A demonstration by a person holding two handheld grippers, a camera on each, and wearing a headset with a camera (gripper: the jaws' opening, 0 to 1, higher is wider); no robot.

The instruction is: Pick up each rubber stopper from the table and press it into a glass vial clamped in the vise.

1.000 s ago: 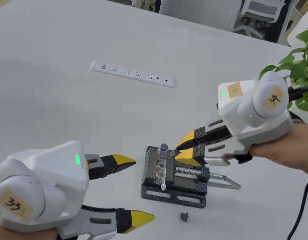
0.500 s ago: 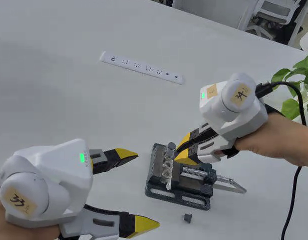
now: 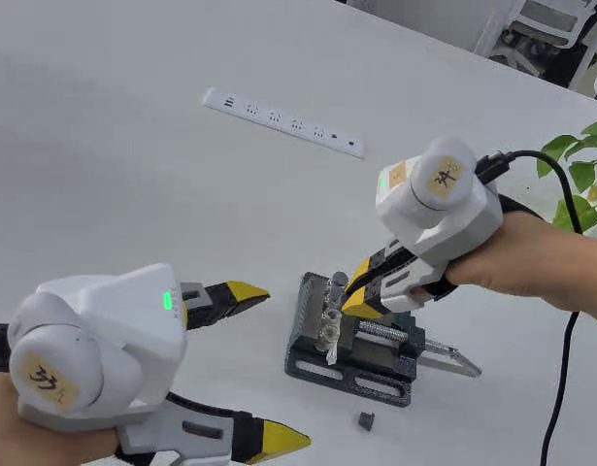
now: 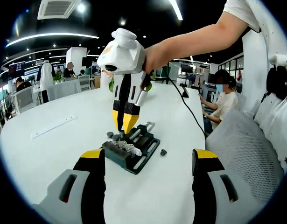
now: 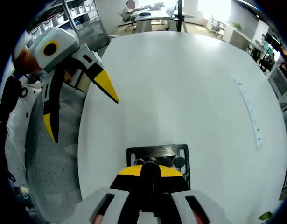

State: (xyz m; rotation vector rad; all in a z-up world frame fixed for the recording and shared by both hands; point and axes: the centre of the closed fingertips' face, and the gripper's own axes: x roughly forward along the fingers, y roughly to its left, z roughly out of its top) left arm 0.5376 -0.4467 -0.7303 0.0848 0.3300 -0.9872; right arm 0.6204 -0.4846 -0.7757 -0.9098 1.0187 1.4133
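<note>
The right gripper (image 3: pixel 349 294) pinched a stopper (image 5: pixel 150 170), the vise (image 3: pixel 310 367) just under its fingers; the left gripper (image 3: pixel 267 367) had its fingers spread.

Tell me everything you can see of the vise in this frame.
The vise is small, dark and metal-looking, its slotted base standing flat on the white table. A silvery screw and a thin handle stick out on the right gripper's side. It clamps a row of glass vials. The right gripper, shut on a stopper, meets the farthest vial.

Rubber stopper (image 5: pixel 150 172) mostly hidden in right gripper (image 5: pixel 150 168), plant (image 3: pixel 581 157) cut off
</note>
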